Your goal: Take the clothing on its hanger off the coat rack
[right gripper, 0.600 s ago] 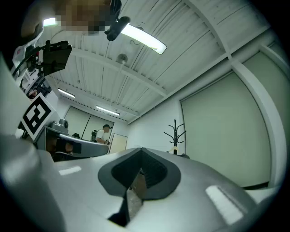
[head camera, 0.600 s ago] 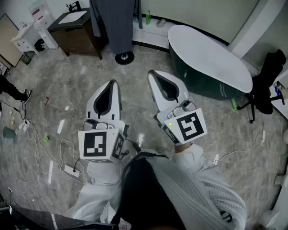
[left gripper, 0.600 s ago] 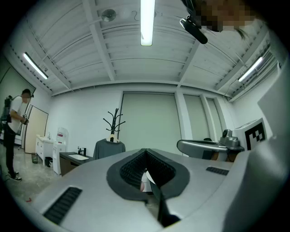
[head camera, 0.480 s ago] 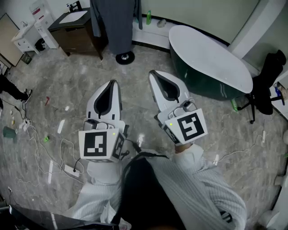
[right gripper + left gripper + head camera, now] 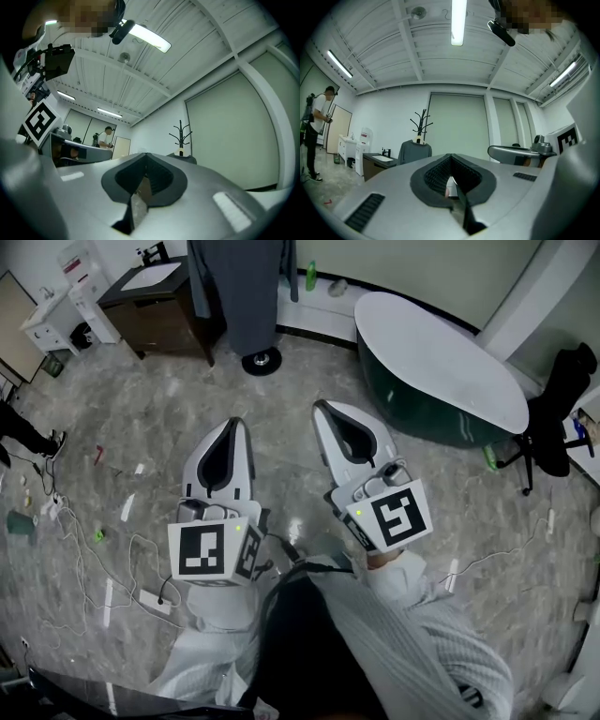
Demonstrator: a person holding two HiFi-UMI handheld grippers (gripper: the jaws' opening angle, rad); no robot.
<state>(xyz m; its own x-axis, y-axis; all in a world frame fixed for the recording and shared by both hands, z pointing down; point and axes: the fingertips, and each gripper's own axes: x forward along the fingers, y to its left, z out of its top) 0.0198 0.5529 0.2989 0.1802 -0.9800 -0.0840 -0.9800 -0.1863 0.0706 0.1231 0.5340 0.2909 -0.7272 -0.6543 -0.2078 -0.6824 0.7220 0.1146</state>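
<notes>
A grey garment hangs on a hanger on the black coat rack, whose round base stands on the floor at the top of the head view. My left gripper and right gripper are held side by side well short of it, both shut and empty, tips pointing toward the rack. In the left gripper view the rack and the garment stand far off above the shut jaws. In the right gripper view the rack's top shows, and the garment is mostly hidden behind the jaw.
A dark green bathtub with a white cover stands to the right of the rack, and a dark wooden vanity to its left. A black chair draped with dark cloth is at far right. Cables litter the marble floor at left, near a person's legs.
Both grippers have shifted slightly lower in the head view, toward my body. Both stay shut and empty.
</notes>
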